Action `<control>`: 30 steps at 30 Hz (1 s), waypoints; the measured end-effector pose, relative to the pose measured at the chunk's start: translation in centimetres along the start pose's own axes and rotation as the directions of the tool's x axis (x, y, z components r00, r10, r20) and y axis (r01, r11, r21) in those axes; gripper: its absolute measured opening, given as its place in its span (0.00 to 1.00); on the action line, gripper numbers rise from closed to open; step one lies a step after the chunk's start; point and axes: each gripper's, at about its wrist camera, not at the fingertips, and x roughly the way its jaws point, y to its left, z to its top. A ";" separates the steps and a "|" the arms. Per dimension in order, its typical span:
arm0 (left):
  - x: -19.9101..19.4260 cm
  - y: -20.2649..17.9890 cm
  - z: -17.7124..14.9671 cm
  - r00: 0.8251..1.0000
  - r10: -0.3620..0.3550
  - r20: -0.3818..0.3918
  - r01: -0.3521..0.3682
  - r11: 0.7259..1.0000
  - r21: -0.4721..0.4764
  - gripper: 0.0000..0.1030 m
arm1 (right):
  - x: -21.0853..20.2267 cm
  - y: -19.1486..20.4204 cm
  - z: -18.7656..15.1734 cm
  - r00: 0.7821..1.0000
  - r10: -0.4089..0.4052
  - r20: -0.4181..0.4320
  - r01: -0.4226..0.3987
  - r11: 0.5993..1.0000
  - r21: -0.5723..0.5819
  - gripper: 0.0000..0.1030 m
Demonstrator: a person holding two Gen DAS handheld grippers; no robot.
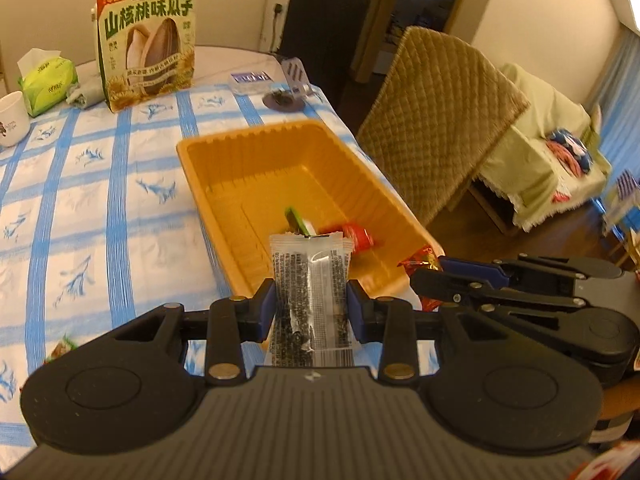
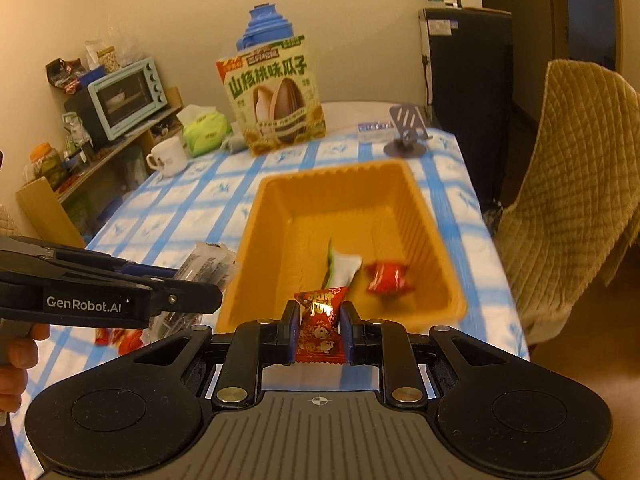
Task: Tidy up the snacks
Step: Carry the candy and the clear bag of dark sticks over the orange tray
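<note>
- Left wrist view: left gripper clamped on a clear snack packet with dark print, held upright at the near end of the orange tray.
- Tray sits on the blue-checked tablecloth; inside it lie a green-white packet and a red candy.
- Right gripper comes in from the right, red wrapper at its tips.
- Right wrist view: right gripper closed narrow on a red candy packet, just short of the tray's near rim.
- Sunflower seed bag stands upright beyond the tray.
</note>
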 end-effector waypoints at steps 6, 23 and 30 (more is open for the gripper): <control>2.1 0.1 2.8 0.999 0.033 0.019 -0.032 0.999 -0.043 0.33 | 2.4 -2.1 2.9 1.000 0.023 0.009 -0.023 1.000 -0.008 0.21; 9.2 1.1 7.6 0.988 0.153 -0.005 -0.153 0.983 -0.100 0.33 | 9.6 -5.7 7.5 0.999 0.051 -0.016 -0.051 0.999 -0.010 0.21; 11.5 1.5 8.5 0.983 0.179 -0.026 -0.181 0.979 -0.096 0.33 | 11.7 -6.9 8.1 0.999 0.045 -0.029 -0.045 0.999 0.007 0.21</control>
